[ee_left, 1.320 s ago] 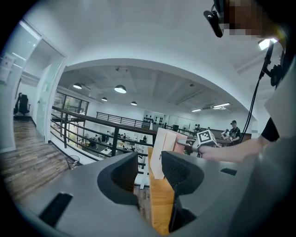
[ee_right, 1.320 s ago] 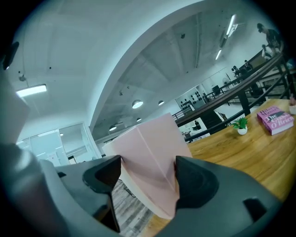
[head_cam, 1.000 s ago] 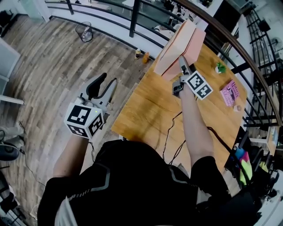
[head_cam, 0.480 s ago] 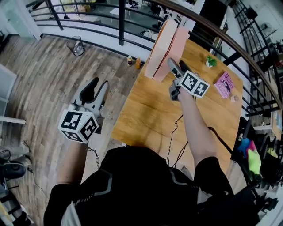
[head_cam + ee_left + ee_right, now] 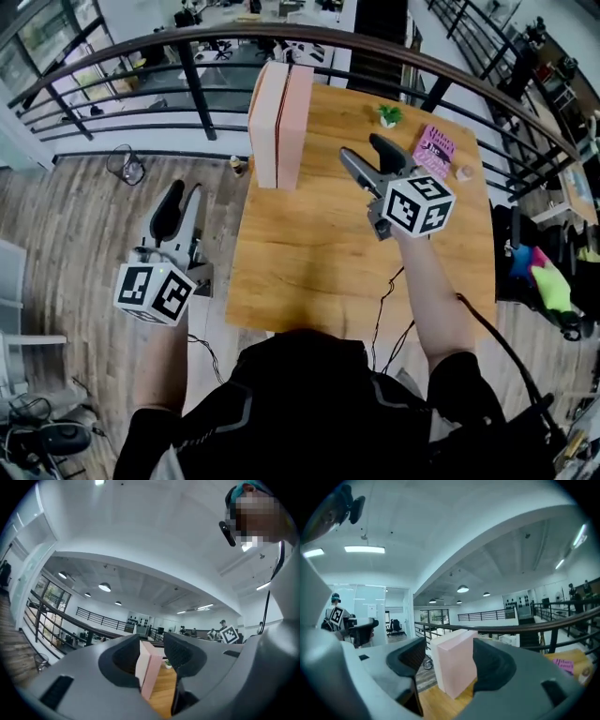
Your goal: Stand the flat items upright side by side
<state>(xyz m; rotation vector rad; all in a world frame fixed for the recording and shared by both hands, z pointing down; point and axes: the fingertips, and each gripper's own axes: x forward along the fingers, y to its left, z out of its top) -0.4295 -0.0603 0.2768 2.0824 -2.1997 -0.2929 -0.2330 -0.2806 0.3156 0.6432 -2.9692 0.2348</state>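
Slabs now stand alone, seemingly touching.

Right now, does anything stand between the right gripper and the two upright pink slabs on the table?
Nothing visible does. Only bare table lies between the right gripper, its empty jaws closing, and the slabs. The plant and pink booklet sit off to the right.

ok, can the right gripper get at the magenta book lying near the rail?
Probably yes: the right gripper, jaws closing on nothing, hovers just beside the magenta book, with only bare table between them.
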